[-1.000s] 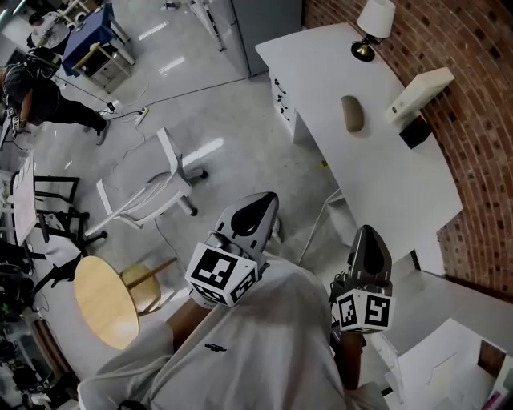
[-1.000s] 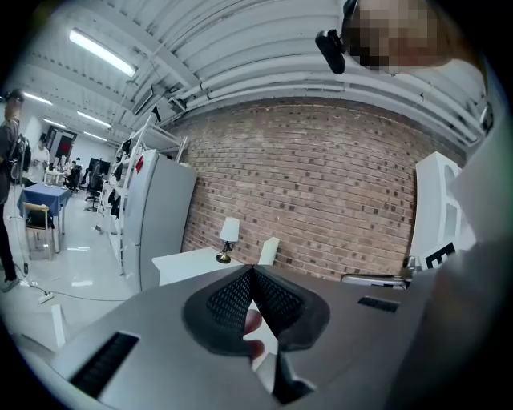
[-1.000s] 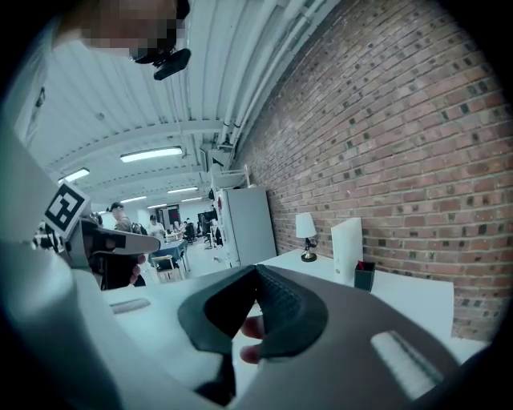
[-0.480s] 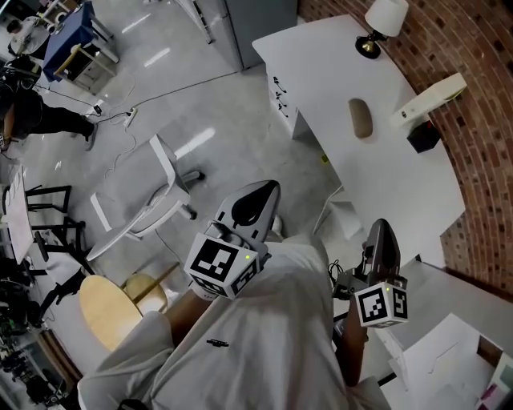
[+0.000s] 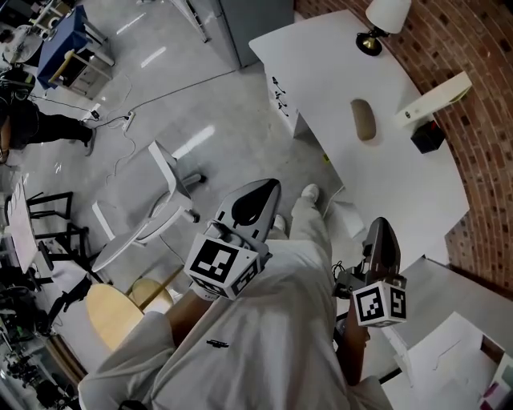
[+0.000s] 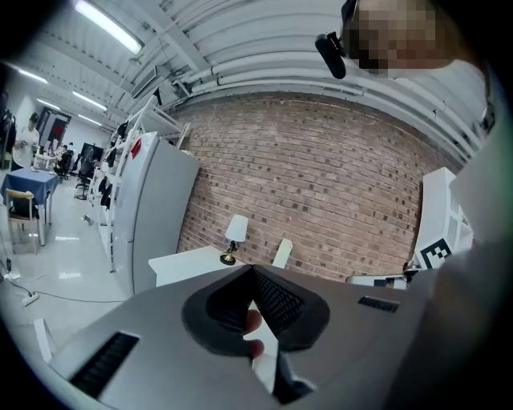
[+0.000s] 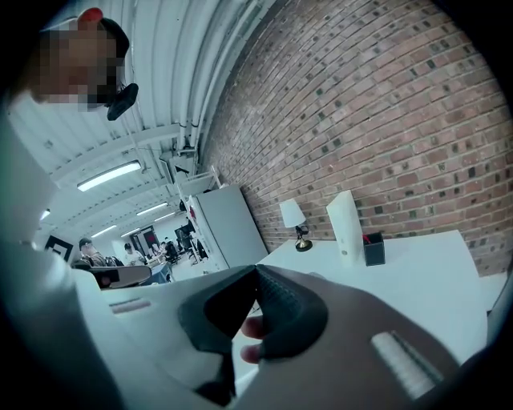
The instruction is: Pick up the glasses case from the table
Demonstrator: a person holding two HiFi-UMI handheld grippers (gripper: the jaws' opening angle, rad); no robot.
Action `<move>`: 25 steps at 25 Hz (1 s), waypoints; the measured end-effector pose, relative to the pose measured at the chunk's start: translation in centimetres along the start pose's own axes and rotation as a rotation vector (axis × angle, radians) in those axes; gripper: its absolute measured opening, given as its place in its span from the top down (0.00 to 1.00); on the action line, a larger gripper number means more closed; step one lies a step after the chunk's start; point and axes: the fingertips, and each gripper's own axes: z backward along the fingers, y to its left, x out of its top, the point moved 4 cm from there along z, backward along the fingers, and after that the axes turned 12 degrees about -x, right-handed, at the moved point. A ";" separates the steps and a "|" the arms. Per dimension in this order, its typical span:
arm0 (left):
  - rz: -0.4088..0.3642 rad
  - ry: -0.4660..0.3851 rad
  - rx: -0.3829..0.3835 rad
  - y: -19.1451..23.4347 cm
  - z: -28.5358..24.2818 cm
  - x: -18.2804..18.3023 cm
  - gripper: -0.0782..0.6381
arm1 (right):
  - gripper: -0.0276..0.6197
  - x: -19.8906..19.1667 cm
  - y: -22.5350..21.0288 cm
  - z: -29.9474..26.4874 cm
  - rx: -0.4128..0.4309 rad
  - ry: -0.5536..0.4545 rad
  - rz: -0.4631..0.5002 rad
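So far, no part of the pick-up is done. The glasses case (image 5: 365,120) lies on the white table (image 5: 401,184), toward the end with the lamp (image 5: 385,20), well apart from both grippers. You hold the left gripper (image 5: 263,187) and the right gripper (image 5: 381,225) close to your body, pointing forward and slightly down. Both sets of jaws are clenched on nothing. Left to do: approach, open, grasp, lift.

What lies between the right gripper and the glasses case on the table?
Only bare white tabletop, seen in the head view; nothing stands between the right gripper and the glasses case.
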 end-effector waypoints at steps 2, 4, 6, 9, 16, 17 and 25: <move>0.006 0.003 0.012 0.6 -0.5 0.1 0.88 | 0.94 0.1 0.4 -0.9 0.013 0.005 0.001; 0.003 0.002 0.017 0.9 -1.3 0.5 0.88 | 0.94 0.3 0.6 -1.9 0.027 0.010 -0.001; -0.001 -0.003 0.019 1.2 -2.3 1.1 0.88 | 0.94 0.6 0.5 -3.1 0.035 0.012 0.002; -0.002 -0.002 0.028 2.0 -3.9 1.4 0.88 | 0.94 1.2 0.3 -5.1 0.042 0.006 0.011; -0.021 0.022 0.018 3.5 -9.8 3.3 0.88 | 0.94 3.8 -0.8 -10.5 0.061 -0.011 0.084; -0.028 0.024 0.017 3.7 -10.9 3.8 0.88 | 0.94 4.4 -1.1 -11.5 0.065 -0.012 0.085; -0.059 0.031 0.024 4.6 -18.8 6.2 0.88 | 0.94 7.5 -3.9 -18.9 0.083 -0.021 0.119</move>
